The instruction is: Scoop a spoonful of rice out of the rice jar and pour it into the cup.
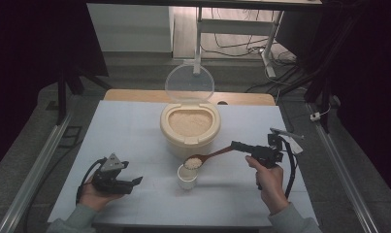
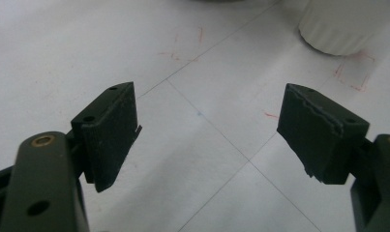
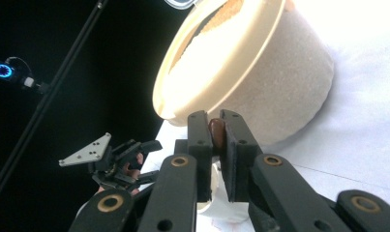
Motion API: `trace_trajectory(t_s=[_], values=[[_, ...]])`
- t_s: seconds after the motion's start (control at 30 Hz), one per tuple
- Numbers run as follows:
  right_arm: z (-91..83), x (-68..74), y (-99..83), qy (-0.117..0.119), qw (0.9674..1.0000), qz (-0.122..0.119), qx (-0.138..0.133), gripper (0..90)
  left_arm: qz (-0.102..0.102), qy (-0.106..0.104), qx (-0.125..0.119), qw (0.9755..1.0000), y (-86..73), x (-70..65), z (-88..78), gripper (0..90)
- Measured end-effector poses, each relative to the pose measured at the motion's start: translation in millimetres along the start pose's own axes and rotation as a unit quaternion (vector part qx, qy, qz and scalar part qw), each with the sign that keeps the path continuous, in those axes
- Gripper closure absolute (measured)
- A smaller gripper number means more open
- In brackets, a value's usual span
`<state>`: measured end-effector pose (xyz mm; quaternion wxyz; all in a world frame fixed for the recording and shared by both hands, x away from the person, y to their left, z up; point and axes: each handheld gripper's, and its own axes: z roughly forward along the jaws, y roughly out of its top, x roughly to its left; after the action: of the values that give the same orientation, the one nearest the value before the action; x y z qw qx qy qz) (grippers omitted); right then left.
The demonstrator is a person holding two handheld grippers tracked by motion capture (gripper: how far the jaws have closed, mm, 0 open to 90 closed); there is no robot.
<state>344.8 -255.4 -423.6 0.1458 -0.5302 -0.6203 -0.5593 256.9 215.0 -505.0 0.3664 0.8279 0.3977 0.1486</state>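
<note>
The right gripper [image 1: 237, 145] pinches a wooden spoon [image 1: 208, 157] full of rice, just over the little white cup [image 1: 187, 177] beside the big rice tub [image 1: 190, 127]. The rice is scooped but not tipped in yet. The left gripper [image 1: 135, 182] rests spread wide, holding nothing.

High view overhead, facing forward-down; claw views close, low; all share white cup [image 1: 187, 176].

Two grippers are in play: the left gripper [image 1: 135, 181] and the right gripper [image 1: 236, 145]. On the white table [image 1: 135, 126] stand one cream rice container [image 1: 189, 127] with one clear lid [image 1: 189, 83], one small white cup [image 1: 187, 176], and one wooden spoon [image 1: 208, 156]. Beyond the far edge there seems to be one white desk frame [image 1: 236, 26], though that area is dim.
</note>
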Motion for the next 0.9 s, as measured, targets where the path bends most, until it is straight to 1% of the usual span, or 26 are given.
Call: trace_trajectory(t_s=[0.17,0.27,0.3,0.43,0.53,0.67,0.77,0.9], values=[[5.0,1.4,-0.7,-0.014,0.9997,-0.014,0.012,83.4,0.001,0.000,0.001,1.0000,0.0,0.0,0.3,21.7],[7.1,2.1,-0.5,-0.020,0.9995,-0.019,0.014,83.4,0.001,0.000,0.001,1.0000,0.0,-0.2,0.4,21.7],[7.9,2.9,-0.4,-0.020,0.9995,-0.019,0.015,83.4,0.001,0.000,0.002,1.0000,0.0,-0.2,0.4,21.7],[11.3,6.7,-0.7,-0.031,0.9987,-0.033,0.021,83.4,0.001,-0.001,0.002,1.0000,0.0,-0.2,0.4,21.7],[13.2,10.2,-0.5,-0.034,0.9984,-0.040,0.020,83.4,0.000,-0.001,0.002,1.0000,0.0,0.0,0.4,21.7],[16.0,15.6,-0.5,-0.048,0.9966,-0.063,0.024,83.3,0.001,-0.001,0.002,1.0000,-0.1,0.0,0.5,21.6],[16.7,19.5,-1.3,-0.051,0.9954,-0.077,0.024,83.3,0.001,-0.001,0.003,1.0000,-0.2,0.1,0.3,21.6],[16.6,25.5,-3.1,-0.061,0.9925,-0.103,0.022,83.3,0.001,-0.001,0.003,1.0000,-0.2,0.0,0.7,21.6]])
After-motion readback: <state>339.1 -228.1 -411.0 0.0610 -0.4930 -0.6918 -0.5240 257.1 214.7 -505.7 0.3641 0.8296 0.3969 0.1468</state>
